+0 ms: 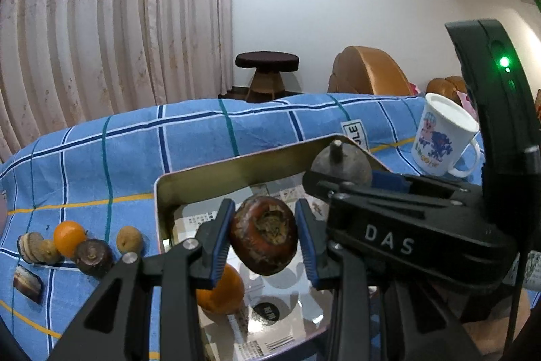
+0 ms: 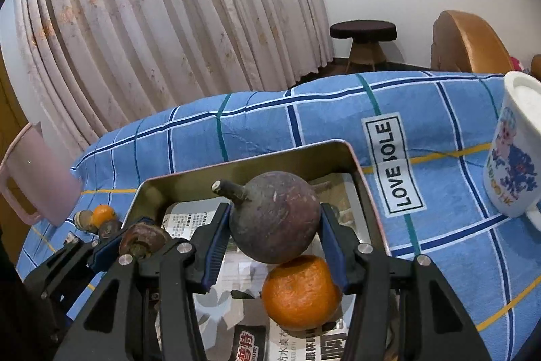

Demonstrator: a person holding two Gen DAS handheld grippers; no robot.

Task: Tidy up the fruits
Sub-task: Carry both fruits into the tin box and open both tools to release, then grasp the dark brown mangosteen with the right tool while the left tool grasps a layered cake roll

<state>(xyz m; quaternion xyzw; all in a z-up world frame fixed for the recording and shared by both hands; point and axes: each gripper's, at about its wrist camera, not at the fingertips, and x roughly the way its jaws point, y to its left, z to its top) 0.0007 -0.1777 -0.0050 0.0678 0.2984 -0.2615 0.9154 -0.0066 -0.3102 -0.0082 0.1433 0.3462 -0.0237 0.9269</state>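
Observation:
My left gripper is shut on a brown, flat-round fruit and holds it above a shiny metal tray. My right gripper is shut on a dark purple round fruit with a stem, also over the tray. An orange lies in the tray just under the purple fruit; it also shows in the left wrist view. The right gripper with its purple fruit appears at the right of the left wrist view. The left gripper's fruit shows at the left of the right wrist view.
A cluster of loose fruits lies on the blue checked cloth left of the tray: an orange, a dark round fruit, a small tan fruit and others. A white cartoon mug stands at the right. A pink pitcher stands far left.

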